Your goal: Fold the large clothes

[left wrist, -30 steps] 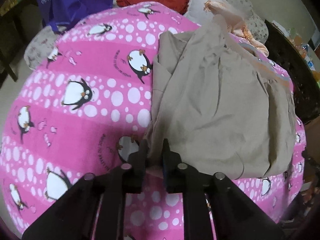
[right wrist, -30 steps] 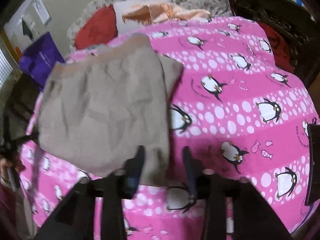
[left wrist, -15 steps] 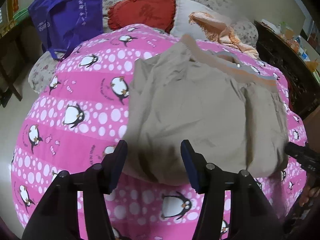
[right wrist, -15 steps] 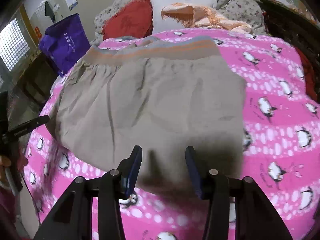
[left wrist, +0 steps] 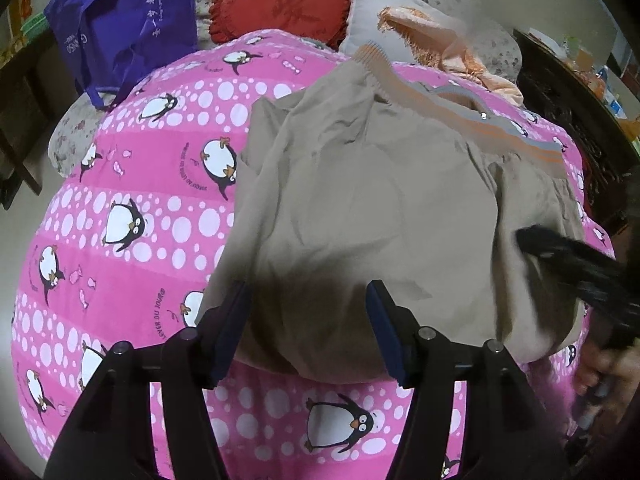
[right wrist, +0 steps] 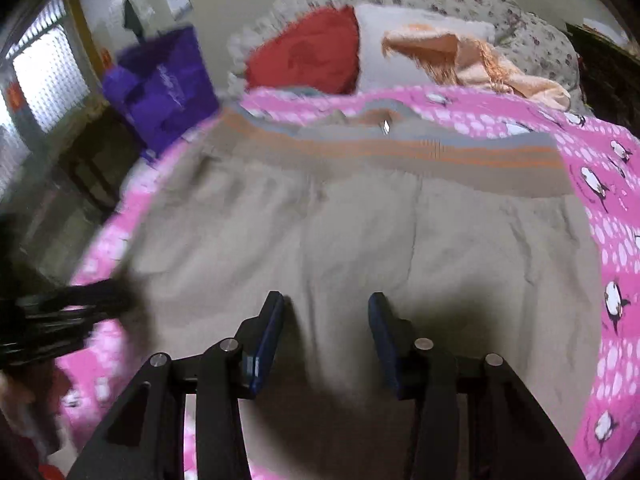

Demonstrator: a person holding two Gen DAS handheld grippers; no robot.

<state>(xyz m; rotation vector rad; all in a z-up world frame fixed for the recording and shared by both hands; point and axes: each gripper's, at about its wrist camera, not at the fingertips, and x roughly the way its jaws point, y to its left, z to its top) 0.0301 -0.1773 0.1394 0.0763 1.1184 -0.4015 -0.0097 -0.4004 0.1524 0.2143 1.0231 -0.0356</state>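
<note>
A large beige garment (left wrist: 380, 200) with an orange-and-grey striped waistband (left wrist: 500, 128) lies folded over on the pink penguin blanket (left wrist: 140, 200). My left gripper (left wrist: 308, 300) is open and empty, just above the garment's near left edge. My right gripper (right wrist: 326, 312) is open and empty above the garment (right wrist: 360, 240) near its front edge; it also shows at the right of the left wrist view (left wrist: 560, 256). The waistband (right wrist: 400, 152) lies along the far side.
A purple bag (left wrist: 124, 20) stands at the bed's far left. A red cushion (left wrist: 280, 4), a white pillow and an orange cloth (left wrist: 440, 48) lie at the head. Dark carved furniture (left wrist: 580, 120) borders the right side.
Both grippers have let go of the beige garment and opened. The garment now lies flat on the blanket, and both grippers have drawn back a little.
</note>
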